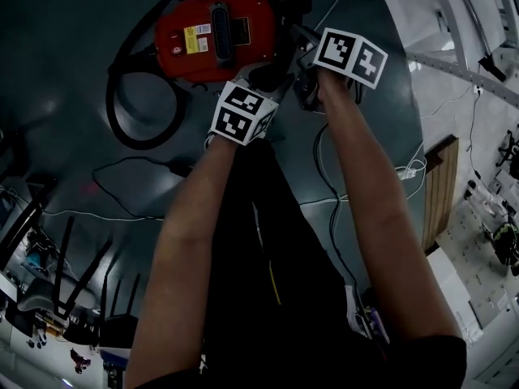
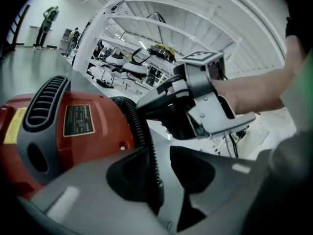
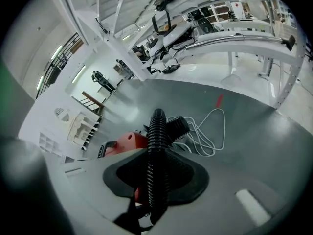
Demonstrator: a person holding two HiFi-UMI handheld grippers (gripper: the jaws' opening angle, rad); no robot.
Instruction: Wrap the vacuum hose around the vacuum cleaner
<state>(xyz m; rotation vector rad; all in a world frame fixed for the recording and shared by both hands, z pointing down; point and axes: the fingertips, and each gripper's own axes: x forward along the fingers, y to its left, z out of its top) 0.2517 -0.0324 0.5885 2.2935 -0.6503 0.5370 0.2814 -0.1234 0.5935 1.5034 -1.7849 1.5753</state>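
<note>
The right tool (image 3: 159, 164) is clamped on the hose (image 3: 157, 131): the black ribbed tube runs straight up between its two dark pads, which press on it from both sides. The left tool (image 2: 164, 153) stands partly open. The same hose passes between its jaws and lies against the left-hand pad, while a strip of pale floor shows between the hose and the other pad, so this tool does not pinch it.

In the left gripper view the right tool sits just above and beyond the left one, its dark jaws pointing at the hose where it bends over the vacuum cleaner (image 1: 251, 43). In the head view the two tools are close together at the near right corner of the cleaner, each at the end of a bare forearm.

The cleaner is red with a dark grey handle along its top and a yellow and a dark label on its body. It stands on the dark floor (image 1: 65, 47). The hose curves round its far side, then drops into a loose loop on the floor at its left.

A white cable (image 3: 211, 131) lies in coils on the floor past the cleaner, beside a black ribbed cuff (image 3: 179, 126). A thin black cable (image 1: 122, 175) trails over the floor nearer the person.
</note>
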